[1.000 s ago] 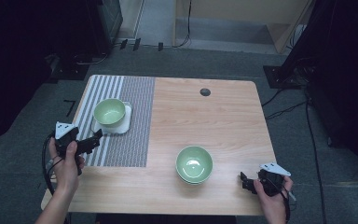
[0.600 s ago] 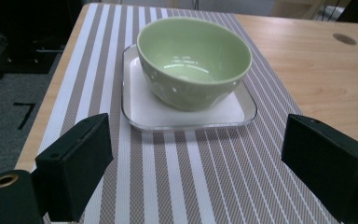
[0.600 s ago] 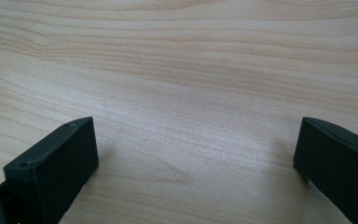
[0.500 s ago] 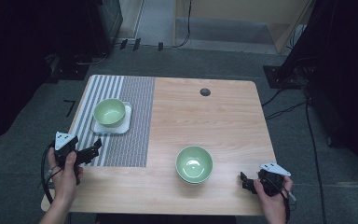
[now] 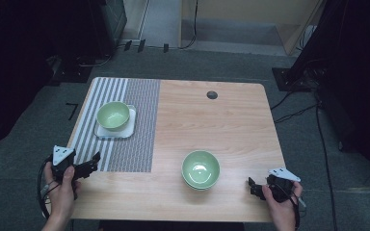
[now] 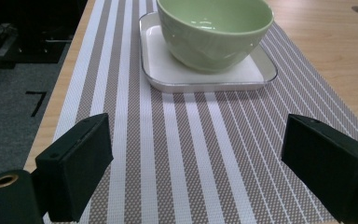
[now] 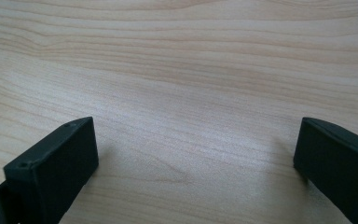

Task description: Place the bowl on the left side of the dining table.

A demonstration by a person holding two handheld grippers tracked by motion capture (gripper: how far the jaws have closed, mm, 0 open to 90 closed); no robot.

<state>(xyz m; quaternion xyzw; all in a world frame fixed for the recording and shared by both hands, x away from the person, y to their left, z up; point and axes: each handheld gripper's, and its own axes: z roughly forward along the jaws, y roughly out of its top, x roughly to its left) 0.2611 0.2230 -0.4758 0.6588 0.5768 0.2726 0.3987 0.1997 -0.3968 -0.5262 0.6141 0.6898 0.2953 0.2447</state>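
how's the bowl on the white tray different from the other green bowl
The bowl on the white tray sits on a tray atop the striped mat at the table's left; the other green bowl rests on bare wood nearer the right tool. The second seems stacked on another bowl. Both are glossy pale green, upright, and empty.

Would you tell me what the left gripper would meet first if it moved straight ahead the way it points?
Most likely the white tray under the green bowl, straight ahead of the left gripper.

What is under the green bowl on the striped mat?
The bowl stands on a white square plate, which lies on the striped mat. The part of the plate directly beneath the bowl is covered.
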